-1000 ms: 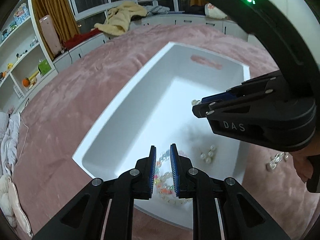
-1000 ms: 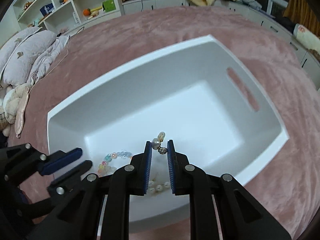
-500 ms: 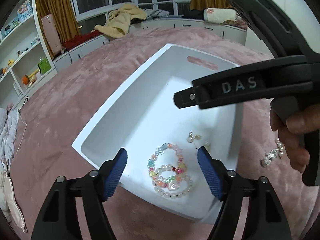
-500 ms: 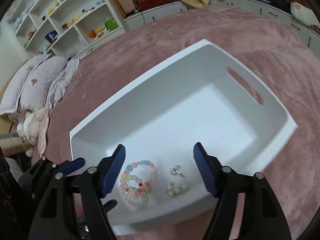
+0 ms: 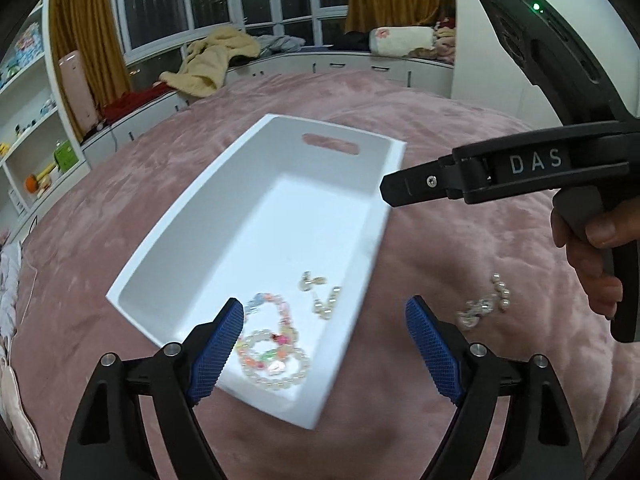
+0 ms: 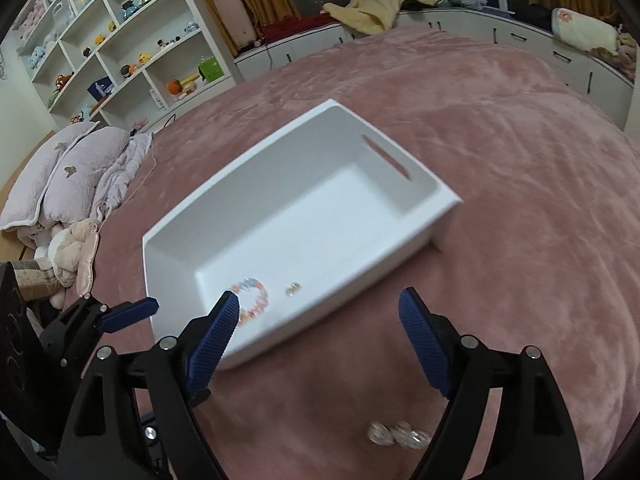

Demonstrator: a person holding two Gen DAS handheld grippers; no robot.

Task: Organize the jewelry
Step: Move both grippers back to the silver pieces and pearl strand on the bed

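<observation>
A white tray with a handle slot sits on the pink bed; it also shows in the right wrist view. In its near end lie coloured bead bracelets, a pearl string and a small earring; the right wrist view shows the bracelets and the earring. A pearl and crystal piece lies on the bedspread right of the tray, and shows blurred in the right wrist view. My left gripper is open and empty above the tray's near end. My right gripper is open and empty, above the bedspread near the tray.
The pink bedspread spreads all round the tray. Pillows and a plush toy lie at the bed's left edge. White shelves with toys stand behind. A yellow blanket lies on the window bench.
Both grippers opened and let go of their jewelry into the tray, then drew back and up. The right gripper swung off the tray toward the bedspread on the right.
</observation>
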